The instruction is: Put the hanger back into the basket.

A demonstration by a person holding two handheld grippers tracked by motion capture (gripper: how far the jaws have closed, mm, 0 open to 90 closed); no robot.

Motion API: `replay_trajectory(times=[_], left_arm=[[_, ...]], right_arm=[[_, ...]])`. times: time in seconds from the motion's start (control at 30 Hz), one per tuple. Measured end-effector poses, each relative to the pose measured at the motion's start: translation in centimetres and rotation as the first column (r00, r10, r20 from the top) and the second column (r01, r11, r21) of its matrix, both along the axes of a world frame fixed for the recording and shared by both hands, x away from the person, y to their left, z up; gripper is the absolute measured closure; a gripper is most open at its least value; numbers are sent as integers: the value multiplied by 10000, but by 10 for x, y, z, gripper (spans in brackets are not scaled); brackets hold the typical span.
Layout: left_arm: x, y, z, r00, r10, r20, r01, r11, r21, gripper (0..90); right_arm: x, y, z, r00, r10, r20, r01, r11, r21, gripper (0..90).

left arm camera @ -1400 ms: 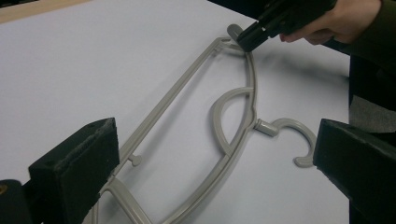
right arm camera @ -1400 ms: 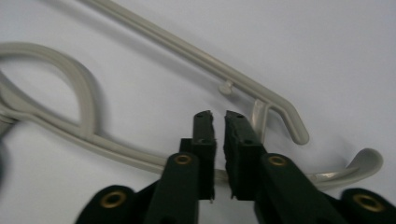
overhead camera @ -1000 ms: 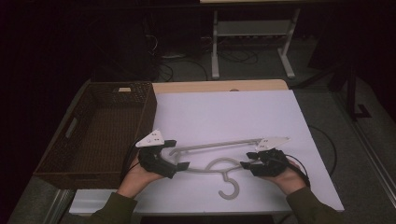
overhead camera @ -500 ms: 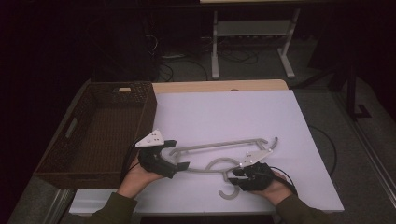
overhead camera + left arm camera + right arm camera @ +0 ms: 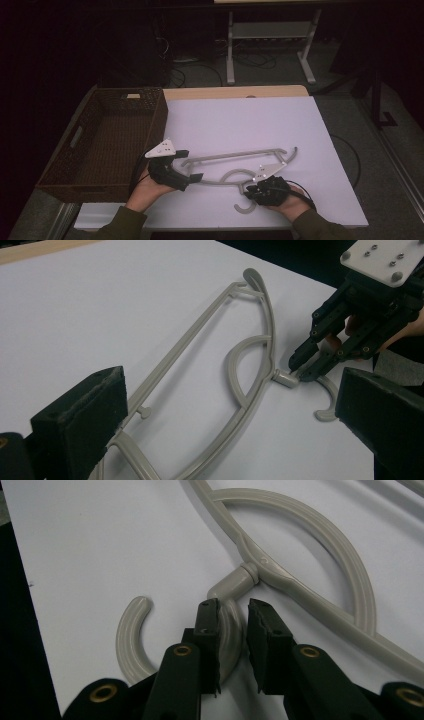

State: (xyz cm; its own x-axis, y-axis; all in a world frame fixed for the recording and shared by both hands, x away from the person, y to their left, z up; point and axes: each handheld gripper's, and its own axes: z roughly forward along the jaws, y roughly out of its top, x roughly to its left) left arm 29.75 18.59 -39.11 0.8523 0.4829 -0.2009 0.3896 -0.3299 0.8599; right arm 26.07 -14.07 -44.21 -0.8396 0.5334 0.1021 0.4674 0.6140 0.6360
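A grey plastic hanger [image 5: 235, 156] lies flat on the white table top [image 5: 240, 115], its hook [image 5: 245, 207] pointing to the near edge. My left gripper [image 5: 190, 165] stands open at the hanger's left end, which lies between its wide black jaws [image 5: 231, 372]. My right gripper [image 5: 245, 188] is at the hook's neck. Its pads [image 5: 233, 605] are pinched on the hook's stem [image 5: 229, 630] just below the swivel joint [image 5: 240, 580]. The left gripper view shows the right gripper [image 5: 300, 367] with its tips together on that stem.
A dark wicker basket [image 5: 157, 117] stands along the table's left side, close to my left hand. A metal stand [image 5: 270, 30] and cables [image 5: 350, 155] are on the floor beyond and to the right. The white sheet stretches far behind the hanger.
My right gripper has moved left from the hanger's right end to the hook and closed on its stem. The left gripper has stayed at the left end.
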Motion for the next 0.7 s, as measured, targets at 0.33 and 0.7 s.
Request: replay_trajectory(times=[0.33, 0.7], left_arm=[[0, -1, -1, 10000, -56, 17, 55, 10000, 61, 1], [0, -5, -5, 9999, -163, 16, 163, 9993, 333, 1]], right_arm=[[-3, 3, 0, 9998, -4, 202, 8, 9998, -221, 781], [0, 2, 2, 10000, 59, 30, -58, 9997, -219, 785]])
